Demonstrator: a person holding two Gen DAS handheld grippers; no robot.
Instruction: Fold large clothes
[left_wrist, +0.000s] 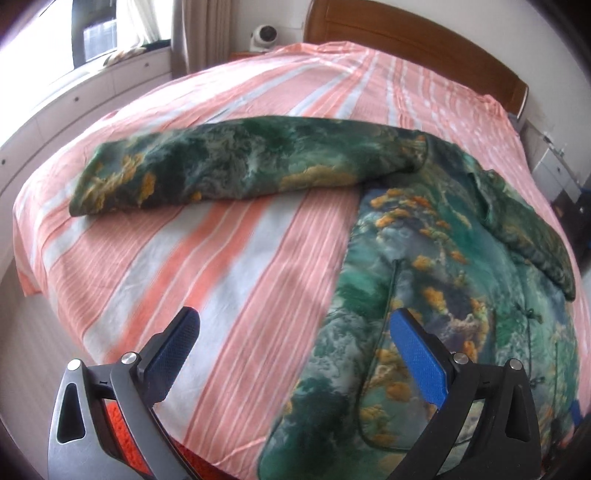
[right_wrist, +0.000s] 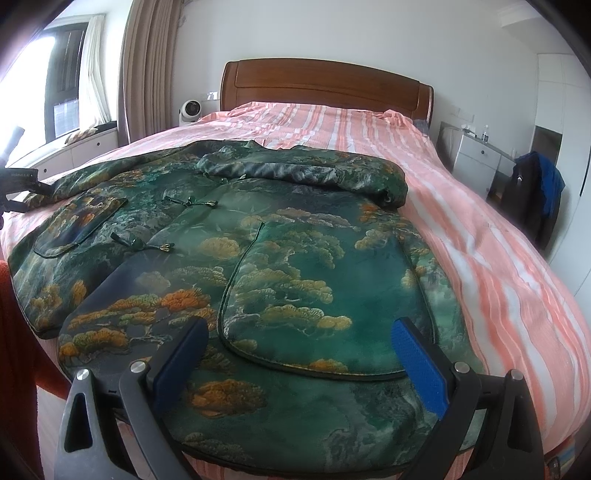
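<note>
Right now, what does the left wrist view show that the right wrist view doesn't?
Only the left wrist view shows the left sleeve stretched out flat across the sheet, with the open left tool over the jacket's edge. Only the right shows the toggle fastenings, the nightstand and the open right tool. Both show the jacket, headboard and fan.

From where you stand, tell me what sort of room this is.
A bedroom, most likely in a home. A wide bed with a pink striped sheet fills the view, backed by a wooden headboard; a curtained window stands to one side. A green patterned jacket lies spread on the bed.
</note>
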